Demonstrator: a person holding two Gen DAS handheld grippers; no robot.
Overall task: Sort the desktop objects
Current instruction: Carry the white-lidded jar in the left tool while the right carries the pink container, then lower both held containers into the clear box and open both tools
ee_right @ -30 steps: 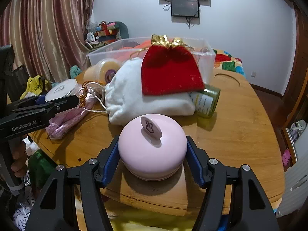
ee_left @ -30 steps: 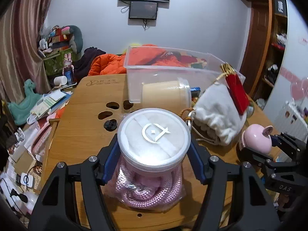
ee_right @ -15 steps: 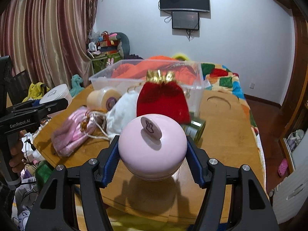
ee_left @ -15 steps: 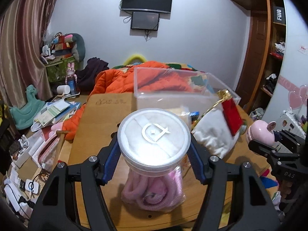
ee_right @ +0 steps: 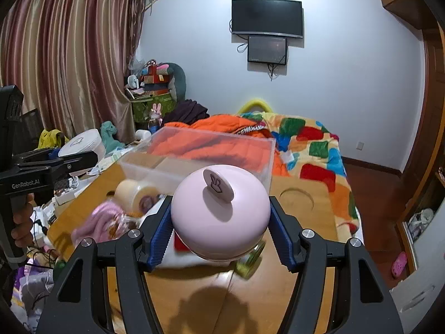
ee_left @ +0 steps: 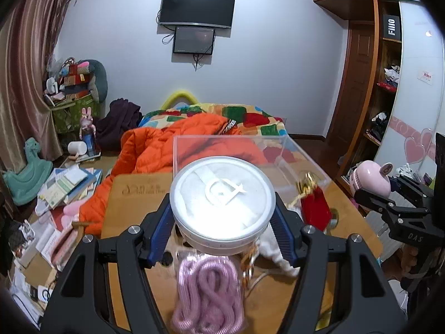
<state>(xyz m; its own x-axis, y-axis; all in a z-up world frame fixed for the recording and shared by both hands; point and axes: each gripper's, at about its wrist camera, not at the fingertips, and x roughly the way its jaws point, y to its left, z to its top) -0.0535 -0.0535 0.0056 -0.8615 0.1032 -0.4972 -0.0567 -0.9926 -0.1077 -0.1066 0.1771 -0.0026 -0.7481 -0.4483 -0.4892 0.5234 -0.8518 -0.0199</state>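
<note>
My left gripper point(ee_left: 222, 231) is shut on a round white lidded jar point(ee_left: 222, 197) and holds it high above the wooden table point(ee_left: 133, 192). My right gripper point(ee_right: 219, 231) is shut on a round pink container point(ee_right: 219, 220) with a small knob, also lifted above the table; it shows at the right of the left wrist view point(ee_left: 372, 178). A clear plastic bin point(ee_right: 200, 156) stands at the table's far side. Below lie a pink rope bundle point(ee_left: 208, 292), a red pouch point(ee_left: 315, 208) on a white pouch point(ee_left: 278, 250), and a tape roll point(ee_right: 136, 194).
A green jar point(ee_right: 250, 261) lies on its side under the pink container. A bed with an orange quilt point(ee_right: 222, 128) sits behind the table. Books and clutter point(ee_left: 64, 186) cover the floor at left. A wardrobe point(ee_left: 383, 97) stands at right.
Both grippers have risen with their loads; the table objects now look lower and farther, and the bin's open top has come into view.
</note>
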